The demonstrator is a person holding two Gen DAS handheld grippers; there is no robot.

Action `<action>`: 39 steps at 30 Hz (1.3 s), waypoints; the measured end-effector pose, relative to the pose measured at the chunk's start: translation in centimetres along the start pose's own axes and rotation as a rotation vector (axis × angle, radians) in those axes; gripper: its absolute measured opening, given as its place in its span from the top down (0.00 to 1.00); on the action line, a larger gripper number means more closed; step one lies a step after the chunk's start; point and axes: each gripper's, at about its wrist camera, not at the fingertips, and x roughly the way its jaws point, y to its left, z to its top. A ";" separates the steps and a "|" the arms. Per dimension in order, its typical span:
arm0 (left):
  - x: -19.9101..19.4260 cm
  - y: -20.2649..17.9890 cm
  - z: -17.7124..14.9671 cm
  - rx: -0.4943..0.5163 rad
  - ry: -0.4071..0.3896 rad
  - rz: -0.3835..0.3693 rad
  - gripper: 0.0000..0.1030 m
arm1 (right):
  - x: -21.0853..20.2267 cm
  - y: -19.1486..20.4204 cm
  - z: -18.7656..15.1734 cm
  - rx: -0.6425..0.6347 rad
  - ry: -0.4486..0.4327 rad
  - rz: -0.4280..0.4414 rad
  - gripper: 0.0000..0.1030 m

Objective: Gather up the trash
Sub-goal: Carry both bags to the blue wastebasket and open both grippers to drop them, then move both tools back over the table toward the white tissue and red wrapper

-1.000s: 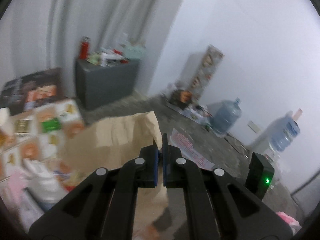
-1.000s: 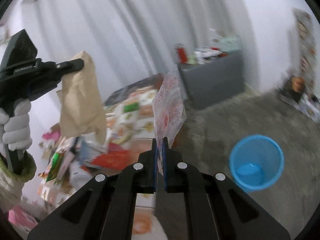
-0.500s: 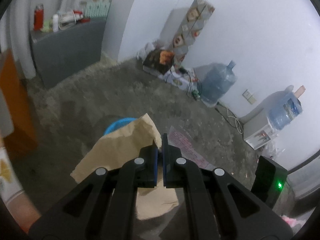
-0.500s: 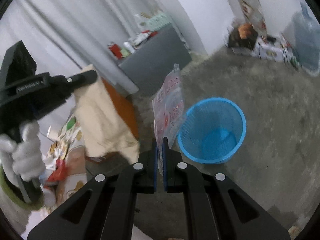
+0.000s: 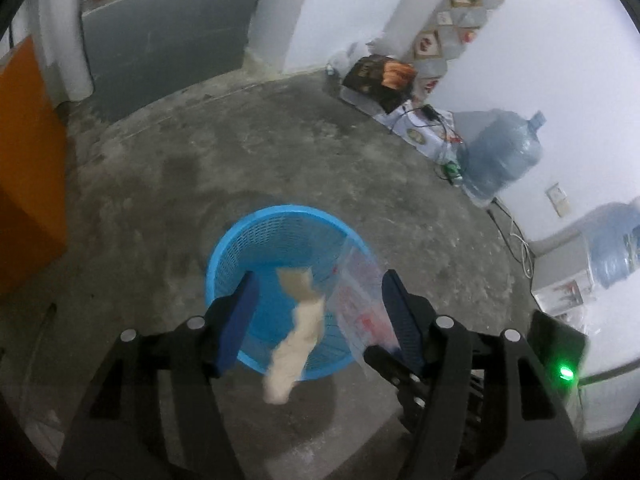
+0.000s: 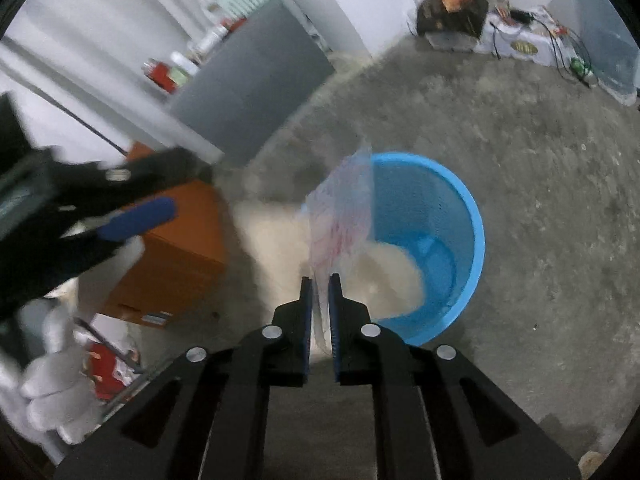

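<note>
Brown paper bag (image 5: pixel 297 332) loose over blue basket (image 5: pixel 256 240), left jaws wide, right jaws slightly parted around plastic wrapper (image 6: pixel 344 216)

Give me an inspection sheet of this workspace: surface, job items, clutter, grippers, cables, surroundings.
Surface: bare grey concrete floor, stained.
Job's things: blue mesh basket upright on the floor; brown paper bag loose in the air over it; clear printed plastic bag between the right fingers.
Clutter: orange box; boxes and packets along the wall.
Grippers: left gripper open, nothing in it; right gripper slightly parted around the plastic bag.
Cables: wires by the wall.
Surroundings: grey cabinet, water jug, white wall.
</note>
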 end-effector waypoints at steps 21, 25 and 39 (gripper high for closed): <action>-19.3 0.3 -4.3 0.101 -0.196 -0.087 0.41 | -11.7 7.3 -3.6 -0.231 -0.216 -0.043 0.37; -26.1 0.6 -7.7 0.109 -0.291 -0.081 0.36 | -16.6 11.6 -6.0 -0.351 -0.317 -0.050 0.19; -41.4 6.9 -23.7 0.055 -0.531 0.135 0.30 | -24.4 24.0 -12.4 -0.484 -0.306 0.233 0.08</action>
